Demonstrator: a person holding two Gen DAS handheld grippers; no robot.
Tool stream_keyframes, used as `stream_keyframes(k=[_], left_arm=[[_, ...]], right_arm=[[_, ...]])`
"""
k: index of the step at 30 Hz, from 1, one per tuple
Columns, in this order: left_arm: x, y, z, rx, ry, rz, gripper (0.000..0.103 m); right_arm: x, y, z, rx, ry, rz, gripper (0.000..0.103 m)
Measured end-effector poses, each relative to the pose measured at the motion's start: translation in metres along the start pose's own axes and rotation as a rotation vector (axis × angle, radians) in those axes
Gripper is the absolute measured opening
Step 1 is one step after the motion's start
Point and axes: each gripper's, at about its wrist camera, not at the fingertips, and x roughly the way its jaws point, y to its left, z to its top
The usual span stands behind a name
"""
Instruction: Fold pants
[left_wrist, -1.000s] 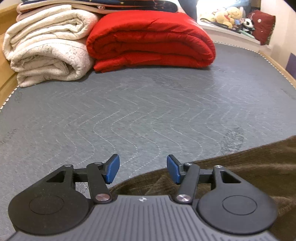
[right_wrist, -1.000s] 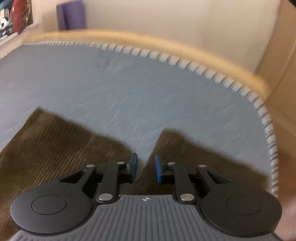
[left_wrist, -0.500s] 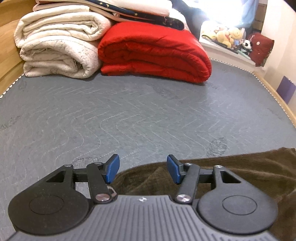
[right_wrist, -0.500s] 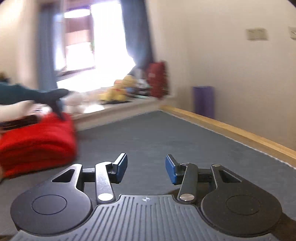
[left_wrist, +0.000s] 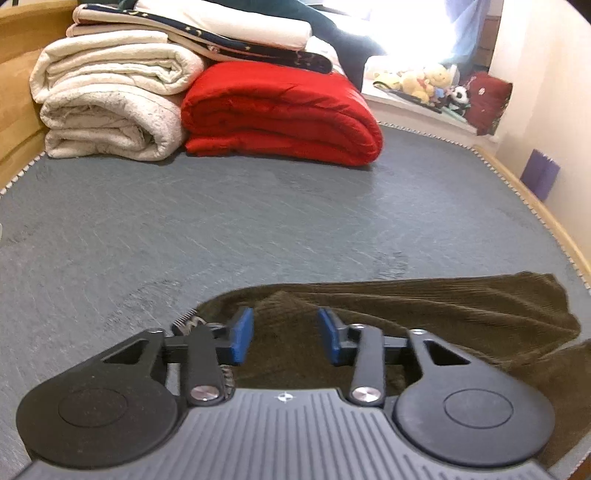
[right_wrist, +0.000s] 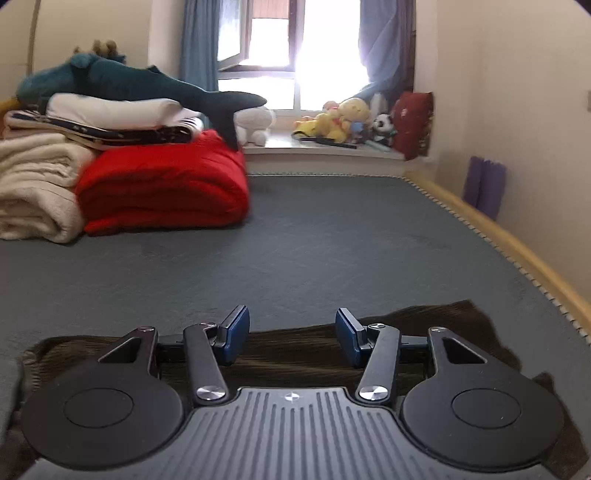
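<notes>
Brown corduroy pants (left_wrist: 424, 306) lie on a grey quilted mattress (left_wrist: 258, 221), along its near edge, running out to the right, where one leg end stops just short of the mattress's piped border. Fabric rumpled, a raised ridge in the cloth right at the tool.

Left gripper (left_wrist: 285, 334): blue pads set partway apart and closing. A hump of the brown cloth rises in the gap between them; cannot tell from this angle whether the pads press on it yet, a sliver of fabric shows beside each pad. A bit of ribbed waistband trim peeks out near the left finger.

Right gripper (right_wrist: 291, 332): released, jaws spreading wider, nothing between the pads. It hangs over the pants (right_wrist: 295, 350), which show as a dark band beneath and behind the fingers, slightly blurred.

Far end of the mattress: folded red quilt (left_wrist: 280, 114), rolled cream blankets (left_wrist: 110, 107) beside it on the left, touching. On top, a dark star-print layer, a white pillow, and a teal plush shark (right_wrist: 140, 85). Window sill beyond holds stuffed toys (right_wrist: 343, 122) and a red cushion (right_wrist: 412, 123). Purple roll (right_wrist: 484, 186) stands against the right wall. Wooden bed frame (right_wrist: 517, 254) rims the mattress
</notes>
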Motion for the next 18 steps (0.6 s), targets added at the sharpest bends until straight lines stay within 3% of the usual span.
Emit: stream_keyframes(k=[1, 6, 8, 11, 16, 18], left_arm=[[-0.003, -0.003, -0.001, -0.007, -0.002, -0.014, 0.029], [-0.004, -0.028, -0.004, -0.005, -0.016, -0.026, 0.028], [-0.001, -0.036, -0.007, -0.005, -0.007, -0.026, 0.028], [0.006, -0.046, -0.012, 0.005, 0.005, -0.017, 0.028], [0.017, -0.056, -0.024, -0.014, 0.011, 0.001, 0.029], [0.015, -0.060, -0.031, -0.014, -0.024, -0.024, 0.029]], right_arm=[[-0.004, 0.002, 0.002, 0.011, -0.002, -0.010, 0.054], [-0.020, 0.004, 0.008, 0.147, 0.019, 0.017, 0.056], [-0.007, 0.000, -0.008, 0.158, 0.039, 0.012, 0.057], [0.017, -0.001, -0.035, 0.165, 0.135, -0.013, 0.056], [0.043, -0.005, -0.049, 0.208, 0.162, 0.012, 0.056], [0.050, -0.005, -0.056, 0.218, 0.172, 0.017, 0.056]])
